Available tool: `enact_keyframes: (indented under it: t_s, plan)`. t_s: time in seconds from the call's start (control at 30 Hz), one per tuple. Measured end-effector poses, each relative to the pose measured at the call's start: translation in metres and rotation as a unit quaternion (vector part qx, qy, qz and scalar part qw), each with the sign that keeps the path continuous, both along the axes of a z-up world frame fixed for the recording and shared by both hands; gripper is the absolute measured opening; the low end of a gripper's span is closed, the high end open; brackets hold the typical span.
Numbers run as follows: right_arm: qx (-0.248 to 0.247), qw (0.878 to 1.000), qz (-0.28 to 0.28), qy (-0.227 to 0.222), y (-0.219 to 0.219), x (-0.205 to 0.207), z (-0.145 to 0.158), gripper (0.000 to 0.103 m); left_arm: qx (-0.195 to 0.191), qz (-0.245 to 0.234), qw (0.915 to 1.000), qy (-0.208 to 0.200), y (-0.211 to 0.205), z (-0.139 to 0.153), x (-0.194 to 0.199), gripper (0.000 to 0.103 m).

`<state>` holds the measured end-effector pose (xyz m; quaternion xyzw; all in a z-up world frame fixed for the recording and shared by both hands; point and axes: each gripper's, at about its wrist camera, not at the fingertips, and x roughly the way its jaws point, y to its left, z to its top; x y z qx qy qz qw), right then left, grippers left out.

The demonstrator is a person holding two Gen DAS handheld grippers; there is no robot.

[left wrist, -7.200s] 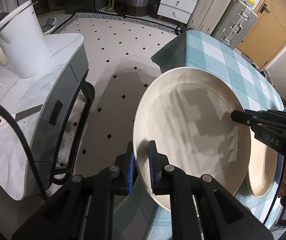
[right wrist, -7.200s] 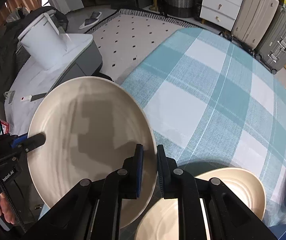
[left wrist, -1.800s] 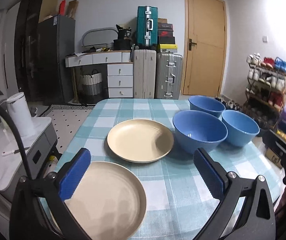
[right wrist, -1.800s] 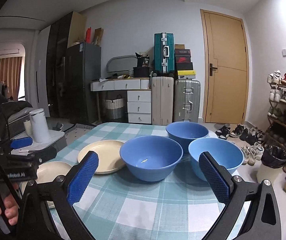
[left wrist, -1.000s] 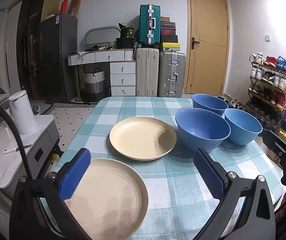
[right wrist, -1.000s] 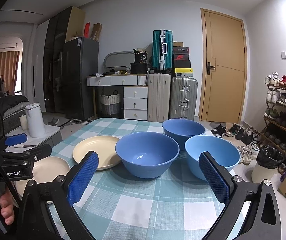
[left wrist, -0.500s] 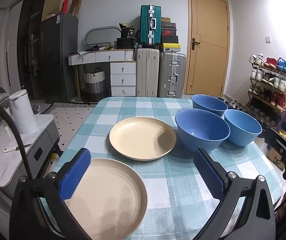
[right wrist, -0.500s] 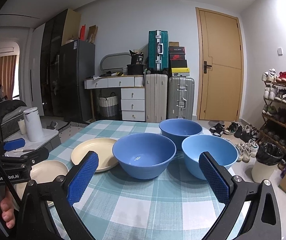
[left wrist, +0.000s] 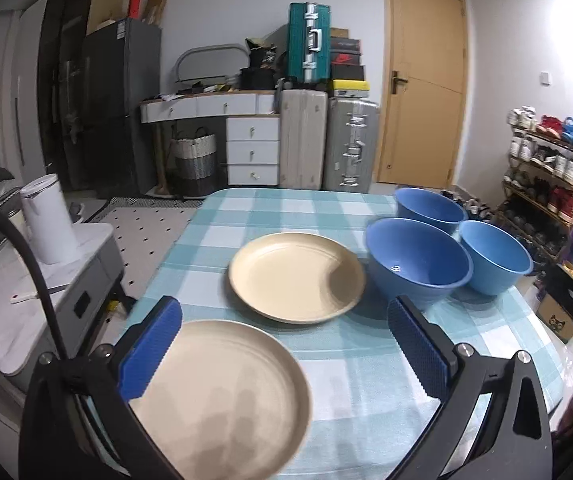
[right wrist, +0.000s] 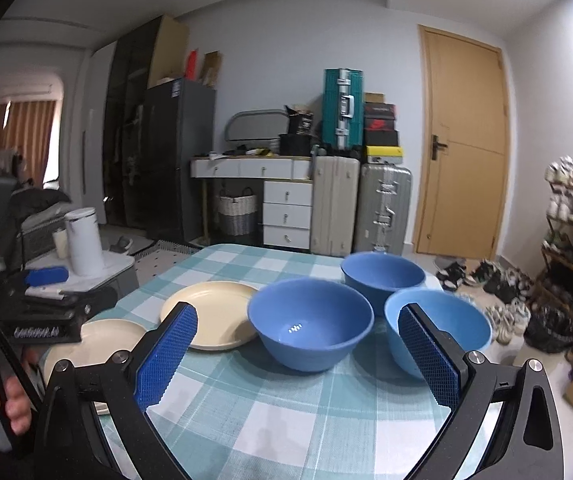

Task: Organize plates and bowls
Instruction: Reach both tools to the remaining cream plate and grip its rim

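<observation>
1. The left gripper point(left wrist: 284, 342) sits low in the left wrist view, jaws spread wide, one blue-padded finger at lower left and the other at lower right, nothing between them.
2. The right gripper point(right wrist: 296, 354) fills the bottom of the right wrist view, likewise spread wide and empty.
3. At the left edge of the right wrist view, the left gripper's black body shows blurred; a hand point(right wrist: 4, 396) grips its handle in the lower left corner.

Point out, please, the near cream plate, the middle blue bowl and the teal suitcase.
near cream plate point(left wrist: 222, 396), left wrist view, on its flat centre.
middle blue bowl point(right wrist: 310, 324), right wrist view, on its inner wall.
teal suitcase point(left wrist: 308, 42), left wrist view, on its front face.
</observation>
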<state>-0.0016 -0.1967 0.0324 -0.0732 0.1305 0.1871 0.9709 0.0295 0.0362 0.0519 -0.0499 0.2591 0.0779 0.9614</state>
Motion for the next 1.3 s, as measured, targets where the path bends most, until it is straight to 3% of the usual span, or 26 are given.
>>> enact_keyframes:
  t_s: [0.17, 0.33, 0.47, 0.57, 0.67, 0.73, 0.93, 1.1, 1.3]
  plan:
    - [-0.023, 0.999, 0.044, -0.011, 0.026, 0.017, 0.043, 0.102, -0.031, 0.022, 0.9989, 0.027, 0.041, 0.027, 0.026, 0.103]
    - [-0.016, 0.997, 0.072, 0.034, 0.063, 0.072, 0.089, 0.102, -0.045, 0.035, 0.9968, 0.056, 0.068, 0.05, 0.058, 0.103]
    - [-0.037, 0.992, 0.092, 0.076, 0.103, 0.122, 0.108, 0.102, -0.056, 0.034, 0.9914, 0.114, 0.087, 0.041, 0.097, 0.103]
    - [-0.072, 0.984, 0.111, 0.117, 0.14, 0.164, 0.11, 0.102, -0.077, 0.03, 0.9825, 0.167, 0.103, 0.02, 0.13, 0.103]
    - [-0.105, 0.97, 0.126, 0.179, 0.167, 0.202, 0.097, 0.102, -0.09, 0.023, 0.9702, 0.224, 0.112, -0.008, 0.159, 0.103]
    - [-0.143, 0.955, 0.128, 0.224, 0.188, 0.23, 0.08, 0.102, -0.095, 0.007, 0.9576, 0.272, 0.114, -0.029, 0.179, 0.103]
    - [-0.235, 0.913, 0.123, 0.311, 0.218, 0.291, 0.017, 0.102, -0.109, -0.004, 0.9458, 0.306, 0.12, -0.057, 0.207, 0.103]
    - [-0.27, 0.88, 0.124, 0.37, 0.225, 0.327, -0.029, 0.102, -0.125, -0.026, 0.9295, 0.346, 0.121, -0.081, 0.229, 0.103]
    - [-0.309, 0.849, 0.114, 0.413, 0.232, 0.354, -0.075, 0.102, -0.13, -0.044, 0.9188, 0.37, 0.119, -0.099, 0.24, 0.103]
